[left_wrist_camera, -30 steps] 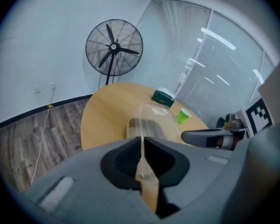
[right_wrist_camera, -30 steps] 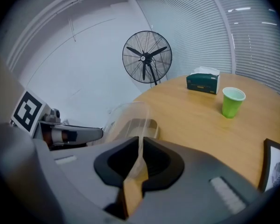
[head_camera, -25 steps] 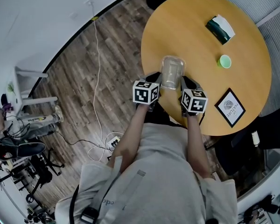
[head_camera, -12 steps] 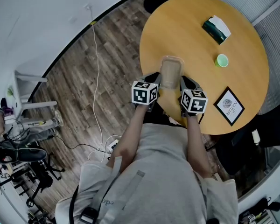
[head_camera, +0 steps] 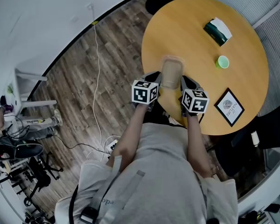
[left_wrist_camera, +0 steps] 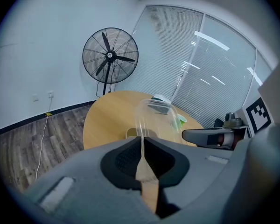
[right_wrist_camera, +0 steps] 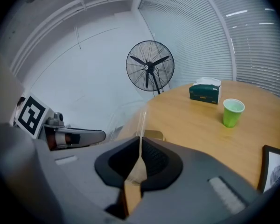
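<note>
Head view: a person is standing at the near edge of a round wooden table (head_camera: 191, 27), holding a two-jaw gripper in each hand. On the left, the left gripper (head_camera: 155, 78) is pinching the thin left rim of a clear plastic container (head_camera: 171, 71). The left gripper view shows its jaws pressing together with only the sheet-thin plastic between them. The container is hanging between the two tools, above the table's near edge, and seems to be riding clear of the wood with its far end tipping upward. On the right, the right gripper (head_camera: 185, 81) is clamping the opposite rim in the same way. Further right, well apart from the container, a green cup (head_camera: 222, 62), a dark green tissue box (head_camera: 217, 30) and a framed picture (head_camera: 230, 107) are sitting on the table.

The likely trouble is the grip itself, since each tool is biting only a narrow, flexible edge. If the hands are drifting apart, or one is rising faster than the other, a rim could slide free. The container would then swing from one side or drop past the table edge to the floor. Squeezing harder could crease the plastic.
</note>
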A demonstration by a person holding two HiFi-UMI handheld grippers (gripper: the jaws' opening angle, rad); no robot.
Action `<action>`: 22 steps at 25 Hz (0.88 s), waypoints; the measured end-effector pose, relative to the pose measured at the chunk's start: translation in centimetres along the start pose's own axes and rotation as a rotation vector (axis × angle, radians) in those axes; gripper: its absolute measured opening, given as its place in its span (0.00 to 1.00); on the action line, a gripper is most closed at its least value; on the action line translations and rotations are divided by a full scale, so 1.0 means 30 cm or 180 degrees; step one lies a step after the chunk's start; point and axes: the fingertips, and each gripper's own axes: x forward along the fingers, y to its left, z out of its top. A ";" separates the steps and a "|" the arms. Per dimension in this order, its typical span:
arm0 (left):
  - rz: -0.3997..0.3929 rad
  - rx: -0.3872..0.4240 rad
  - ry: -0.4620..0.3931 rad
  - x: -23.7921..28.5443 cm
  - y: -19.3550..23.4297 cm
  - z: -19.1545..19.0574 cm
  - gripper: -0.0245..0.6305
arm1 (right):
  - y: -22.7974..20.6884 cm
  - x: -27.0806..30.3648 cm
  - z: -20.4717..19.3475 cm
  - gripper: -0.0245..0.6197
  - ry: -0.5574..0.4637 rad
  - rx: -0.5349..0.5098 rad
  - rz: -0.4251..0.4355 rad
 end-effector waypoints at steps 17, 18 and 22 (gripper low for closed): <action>-0.0086 -0.0021 -0.0086 -0.063 0.002 -0.024 0.07 | 0.051 -0.038 -0.031 0.07 -0.0005 -0.0011 0.0109; -0.0096 -0.0021 -0.0092 -0.064 -0.001 -0.024 0.07 | 0.050 -0.041 -0.032 0.07 -0.0008 -0.0015 0.0106; -0.0131 0.0008 -0.0103 -0.067 -0.022 -0.025 0.07 | 0.042 -0.060 -0.037 0.07 -0.0023 -0.0019 0.0073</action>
